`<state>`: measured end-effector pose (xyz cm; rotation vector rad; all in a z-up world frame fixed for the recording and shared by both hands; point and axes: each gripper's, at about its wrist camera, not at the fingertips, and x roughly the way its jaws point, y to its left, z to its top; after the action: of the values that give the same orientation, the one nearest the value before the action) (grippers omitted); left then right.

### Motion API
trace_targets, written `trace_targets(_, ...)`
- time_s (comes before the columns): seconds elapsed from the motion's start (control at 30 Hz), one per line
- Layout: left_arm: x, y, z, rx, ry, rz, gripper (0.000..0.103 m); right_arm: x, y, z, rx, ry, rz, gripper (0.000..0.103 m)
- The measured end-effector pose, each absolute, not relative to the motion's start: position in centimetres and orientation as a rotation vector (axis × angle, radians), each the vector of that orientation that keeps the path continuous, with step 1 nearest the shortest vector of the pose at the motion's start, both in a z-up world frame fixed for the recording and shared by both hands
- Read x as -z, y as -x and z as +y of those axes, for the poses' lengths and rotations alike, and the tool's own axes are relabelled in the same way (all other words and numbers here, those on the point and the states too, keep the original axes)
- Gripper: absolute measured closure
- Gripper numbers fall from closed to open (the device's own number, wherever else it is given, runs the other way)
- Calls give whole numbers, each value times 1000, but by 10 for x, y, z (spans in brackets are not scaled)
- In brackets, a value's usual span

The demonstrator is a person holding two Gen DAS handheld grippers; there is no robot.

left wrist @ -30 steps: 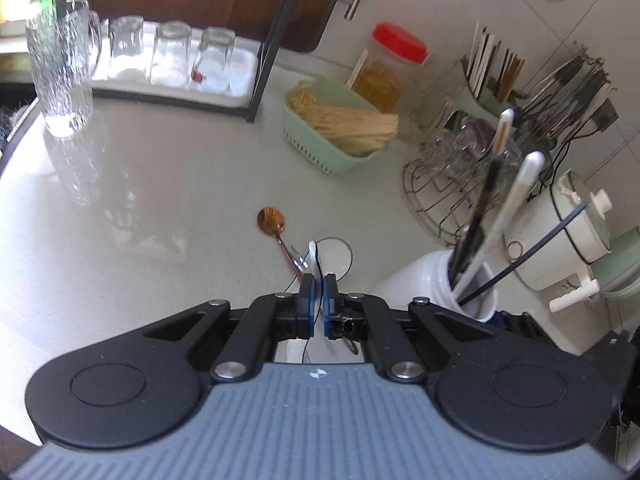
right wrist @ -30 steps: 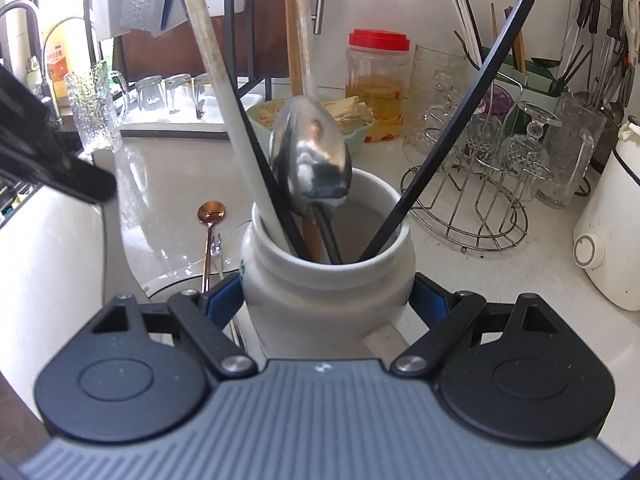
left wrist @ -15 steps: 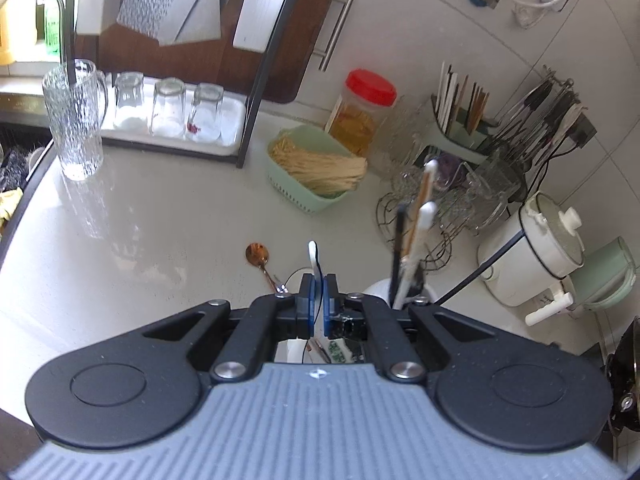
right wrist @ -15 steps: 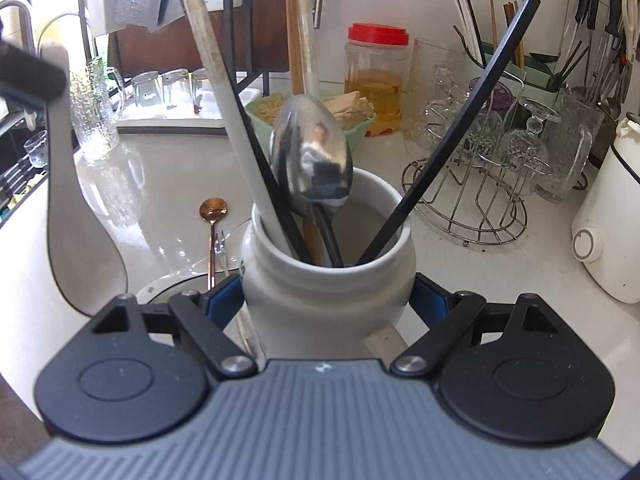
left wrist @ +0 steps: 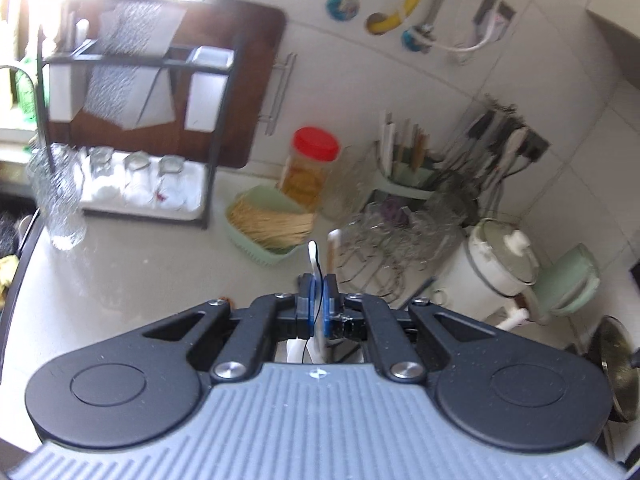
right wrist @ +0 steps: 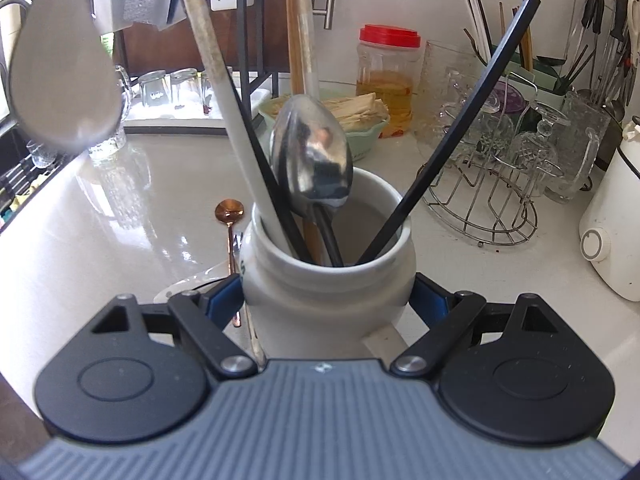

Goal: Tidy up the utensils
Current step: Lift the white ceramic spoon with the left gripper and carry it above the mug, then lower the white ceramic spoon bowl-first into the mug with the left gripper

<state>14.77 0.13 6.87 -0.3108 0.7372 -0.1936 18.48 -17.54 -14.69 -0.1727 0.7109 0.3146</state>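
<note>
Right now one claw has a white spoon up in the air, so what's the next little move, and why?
Probably carry the white spoon, pinched in the left gripper, over the jar and lower it handle-first. The right gripper grips the jar, whose mouth has room beside the metal spoon and chopsticks.

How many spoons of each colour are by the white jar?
Silver spoon, in the jar: 1
Copper spoon, lying beside it: 1
White spoon, held up by the left gripper: 1
Total: 3
</note>
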Motion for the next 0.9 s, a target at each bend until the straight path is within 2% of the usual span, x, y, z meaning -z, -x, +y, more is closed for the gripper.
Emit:
trace_targets(0.23,-90,-155,-13,249,261,686,99,147,-185,-175,-320,169,713,13)
trace_targets(0.9,-2,-214,-68,321,151,822,99,148,-179,-175,-335,156,689,13)
